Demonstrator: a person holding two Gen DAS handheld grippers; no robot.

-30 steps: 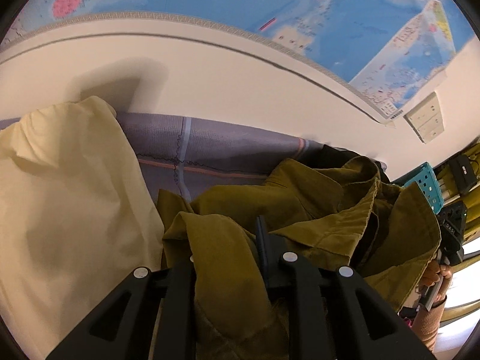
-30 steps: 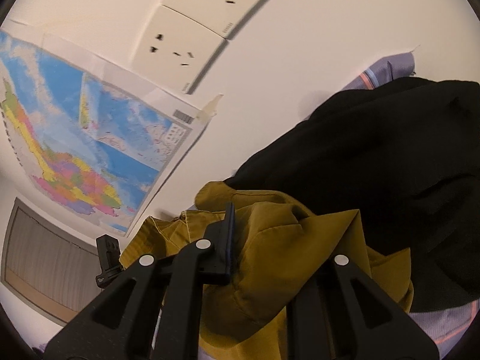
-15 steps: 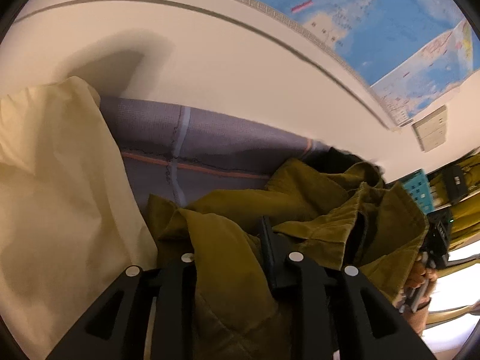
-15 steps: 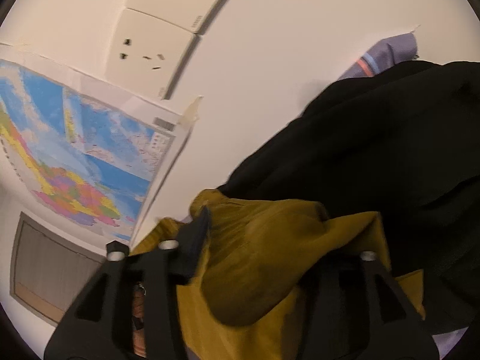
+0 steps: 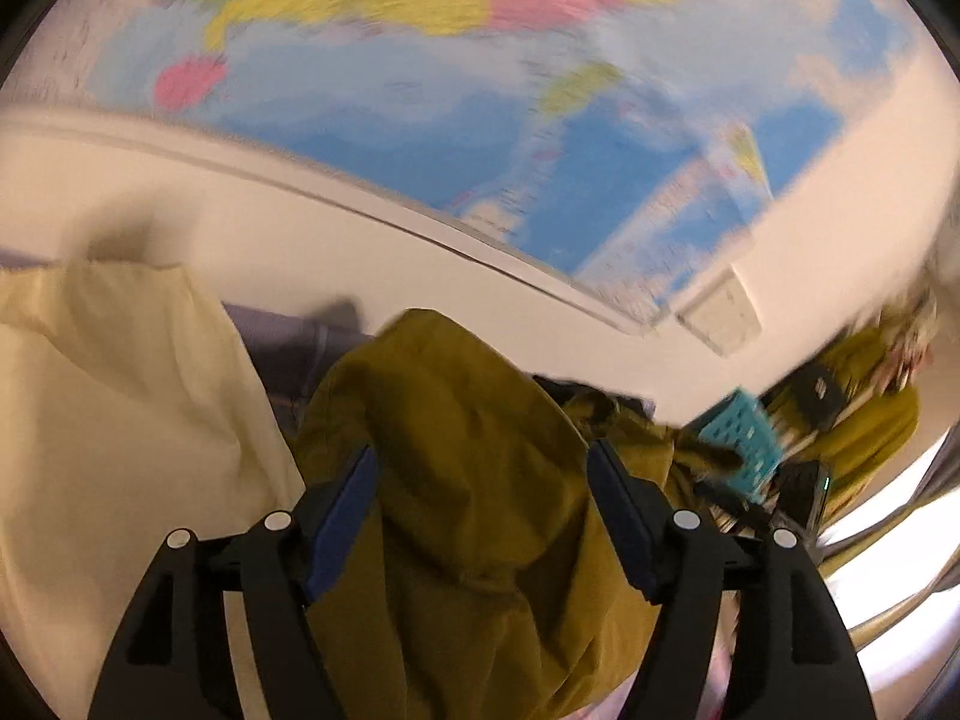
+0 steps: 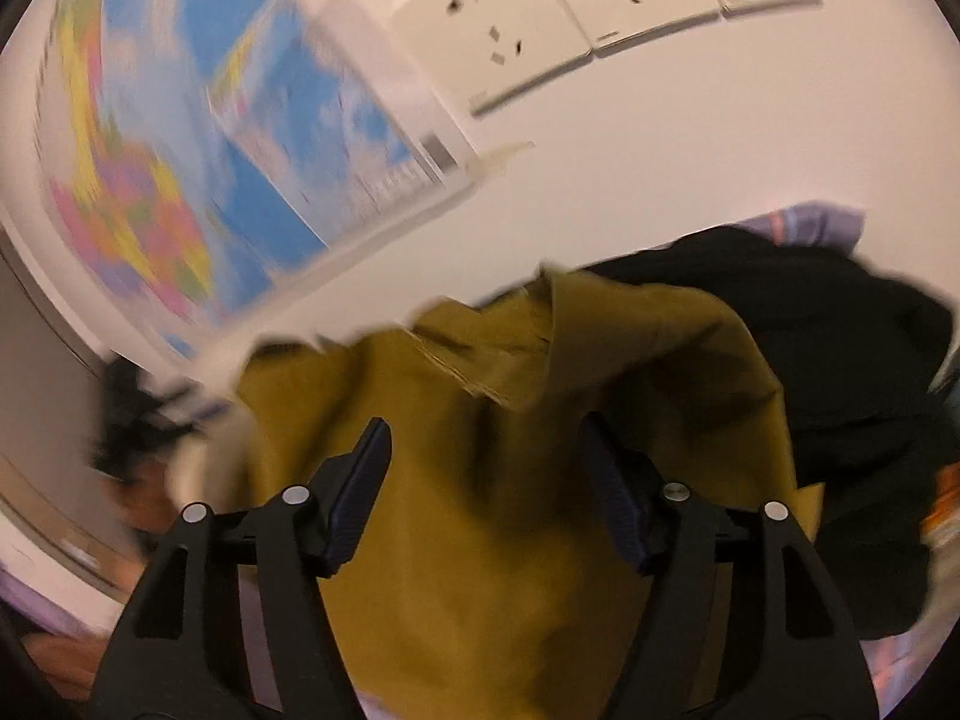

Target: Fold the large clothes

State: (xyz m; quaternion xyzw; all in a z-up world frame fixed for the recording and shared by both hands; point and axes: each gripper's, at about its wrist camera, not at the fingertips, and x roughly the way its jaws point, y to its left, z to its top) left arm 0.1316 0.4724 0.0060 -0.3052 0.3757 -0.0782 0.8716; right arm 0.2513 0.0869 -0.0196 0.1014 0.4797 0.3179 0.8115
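The wall map (image 5: 420, 90) fills the top of my left view, and I place everything else against it. Below it lies a purple striped bedcover (image 5: 282, 342), with a cream cloth (image 5: 120, 420) down to the map's lower left. The olive garment (image 5: 474, 480), the piece I am folding, bunches up below the map and rises between both pairs of my fingers. A black garment (image 6: 840, 390) sits behind it, below the wall sockets (image 6: 498, 42) that flank the map's corner. My left gripper (image 5: 480, 504) stands wide, its fingers (image 5: 342, 516) apart with cloth mounded loosely between them, not pinched. My right gripper (image 6: 486, 480) is also spread wide over the same fabric. I judge the olive cloth to be soft, fairly thick woven stuff, limp and light, not slippery, and not fragile; it will sag and crumple wherever unsupported. The best hold looks like a seam or the collar edge (image 6: 480, 372), where the layers are firm, one corner for each hand.
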